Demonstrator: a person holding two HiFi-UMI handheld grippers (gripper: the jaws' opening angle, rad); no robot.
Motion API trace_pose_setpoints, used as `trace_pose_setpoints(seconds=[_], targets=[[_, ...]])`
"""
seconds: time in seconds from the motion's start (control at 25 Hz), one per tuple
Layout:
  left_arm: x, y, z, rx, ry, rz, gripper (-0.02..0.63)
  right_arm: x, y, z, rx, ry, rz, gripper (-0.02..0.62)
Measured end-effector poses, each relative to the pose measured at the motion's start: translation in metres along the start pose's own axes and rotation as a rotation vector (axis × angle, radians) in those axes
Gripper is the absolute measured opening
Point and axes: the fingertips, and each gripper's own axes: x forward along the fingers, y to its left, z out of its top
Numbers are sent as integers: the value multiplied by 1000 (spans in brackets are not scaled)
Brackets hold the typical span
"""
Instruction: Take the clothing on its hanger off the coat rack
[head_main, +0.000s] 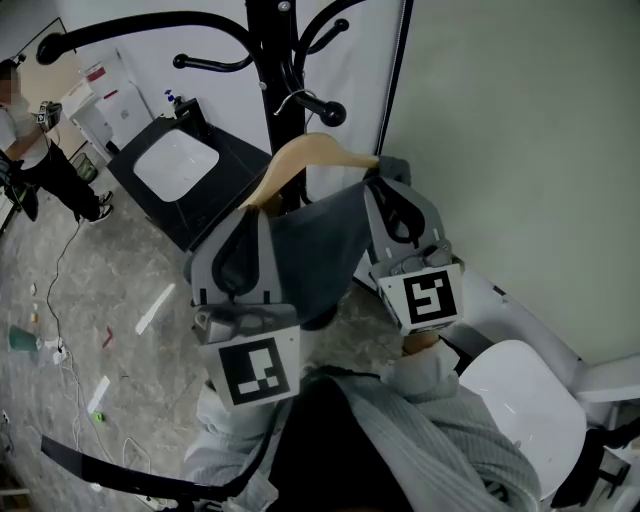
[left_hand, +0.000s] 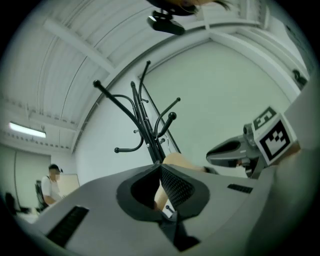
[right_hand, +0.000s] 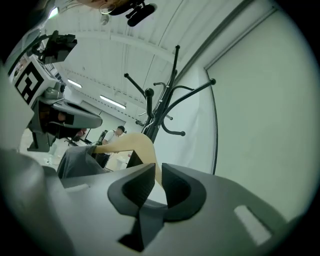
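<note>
We see a tall black metal coat rack (head_main: 275, 60) at upper centre of the head view. Just below it, mid-frame, hangs the dark grey clothing (head_main: 320, 250), draped on a pale curved wooden hanger (head_main: 305, 152). The hanger's long axis runs lower left to upper right between our tools. The left gripper (head_main: 256, 218) is clenched on one end, the right gripper (head_main: 383, 190) on the other, equally near. Its metal hook (head_main: 290, 100) points up by a rack peg; we cannot tell if it is clear.

A person (head_main: 30, 140) stands near a black table (head_main: 200, 215); white chair (head_main: 520, 400) opposite.
</note>
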Motion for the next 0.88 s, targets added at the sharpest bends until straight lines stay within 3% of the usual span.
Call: trace_pose_setpoints(seconds=[0.12, 0.16, 0.2, 0.24, 0.4, 0.56, 0.76, 0.88], targets=[[6, 9, -6, 164, 58, 94, 8, 13, -5, -1, -116, 30, -6, 33], [10, 9, -9, 210, 70, 105, 54, 17, -7, -2, -164, 41, -2, 47], [14, 7, -13, 248, 84, 101, 129, 21, -7, -3, -207, 51, 6, 55], [18, 4, -18, 278, 104, 88, 157, 25, -7, -4, -243, 60, 17, 79], [29, -2, -44, 371, 220, 54, 215, 43, 1, -10, -382, 99, 86, 148], [43, 1, -66, 443, 289, 81, 215, 62, 7, -24, -479, 133, 135, 158], [52, 7, -72, 485, 280, 129, 212, 74, 10, -33, -546, 152, 123, 156], [57, 6, -77, 499, 298, 118, 129, 77, 7, -33, -583, 147, 84, 104]])
